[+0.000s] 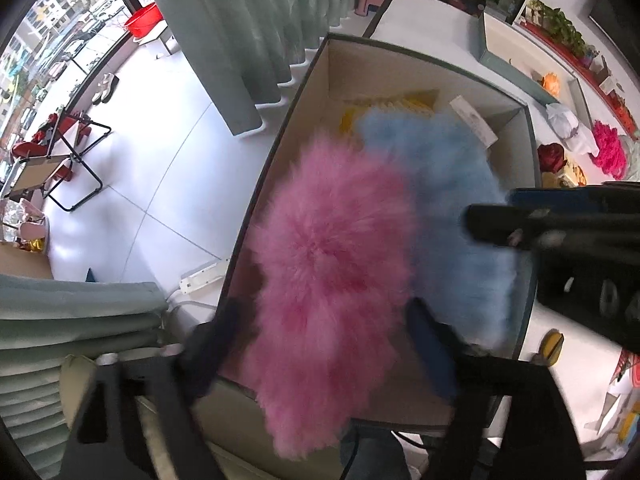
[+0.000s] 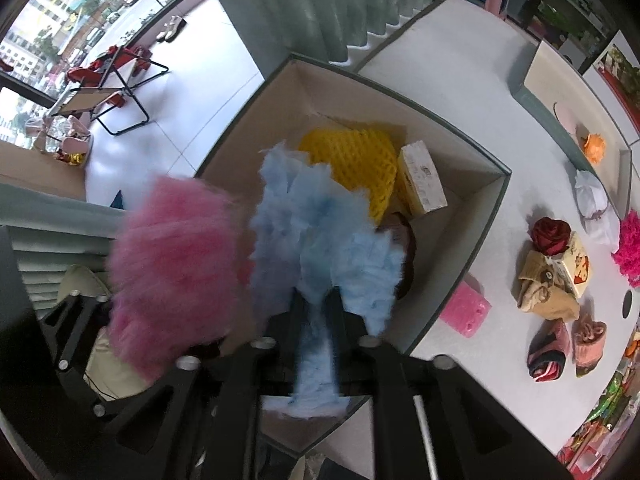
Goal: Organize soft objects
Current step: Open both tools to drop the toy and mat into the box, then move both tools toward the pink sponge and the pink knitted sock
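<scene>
Both tongs over open box (image 1: 400,64) at counter (image 2: 480,80) edge: left gripper (image 1: 320,332) wide round pink fluff (image 1: 332,264), right gripper (image 2: 316,300) part-open w/ blue fluff (image 2: 320,232) betw. fingers, box far corner free.

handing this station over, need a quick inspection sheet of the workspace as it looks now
surface: white table, open box at its corner.
job's things: pink fluffy ball and blue fluffy ball over the box; yellow foam net inside.
clutter: small carton in box; rose, knitted items, pink pack on table.
grippers: left gripper open around pink ball; right gripper with blue fluff between its fingers, grip unclear.
cables: power strip on floor.
surroundings: curtain, folding chair, window.
</scene>
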`<state>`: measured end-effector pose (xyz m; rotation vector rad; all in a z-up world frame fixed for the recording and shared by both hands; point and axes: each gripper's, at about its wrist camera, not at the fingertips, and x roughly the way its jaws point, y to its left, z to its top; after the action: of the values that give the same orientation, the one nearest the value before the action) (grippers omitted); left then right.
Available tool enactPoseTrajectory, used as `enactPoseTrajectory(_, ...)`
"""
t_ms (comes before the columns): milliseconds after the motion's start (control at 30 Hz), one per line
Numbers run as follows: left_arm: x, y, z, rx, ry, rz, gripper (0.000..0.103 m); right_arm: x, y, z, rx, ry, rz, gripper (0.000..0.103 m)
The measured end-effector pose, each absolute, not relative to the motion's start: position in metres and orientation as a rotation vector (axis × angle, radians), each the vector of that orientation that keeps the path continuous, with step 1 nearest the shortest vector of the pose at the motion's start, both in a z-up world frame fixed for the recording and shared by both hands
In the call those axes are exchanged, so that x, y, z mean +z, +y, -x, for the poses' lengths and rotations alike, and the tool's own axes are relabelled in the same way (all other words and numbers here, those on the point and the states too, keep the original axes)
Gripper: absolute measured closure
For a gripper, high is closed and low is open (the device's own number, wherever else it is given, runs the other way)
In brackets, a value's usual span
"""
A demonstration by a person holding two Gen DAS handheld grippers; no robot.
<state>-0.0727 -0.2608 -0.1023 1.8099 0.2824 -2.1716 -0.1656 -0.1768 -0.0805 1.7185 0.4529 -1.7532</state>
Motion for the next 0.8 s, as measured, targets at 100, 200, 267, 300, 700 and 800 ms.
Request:
enactPoseTrajectory(100,-0.101,-0.26,0.074,-2.155,0.234,-1.798,0.001,-0.078,-0.17,0.17,-1.804,0.422,-1.728,0.012)
enactPoseTrajectory(200,-0.103,-0.258,0.076,-2.145,0.221,-1.834,0.001,-0.072,-0.162,0.175,-1.857,0.413,-1.729,0.001)
enactPoseTrajectory(267,-0.101,-0.256,0.076,-2.16,0.223,-1.834,0.001,-0.069,-0.156,0.177,-1.877,0.414,-1.728,0.0)
enactPoseTrajectory(300,-0.099,-0.254,0.076,-2.167,0.223,-1.83,0.001,-0.067,-0.153,0.178,-1.883,0.407,-1.724,0.0)
enactPoseTrajectory(700,-0.086,-0.213,0.081,-2.233,0.241,-1.969,0.001,-0.077,-0.036,0.171,-1.96,0.103,-1.903,0.0)
enactPoseTrajectory(800,-0.078,-0.186,0.088,-2.284,0.171,-1.991,0.001,-0.092,0.014,0.162,-1.984,-0.022,-2.016,0.0)
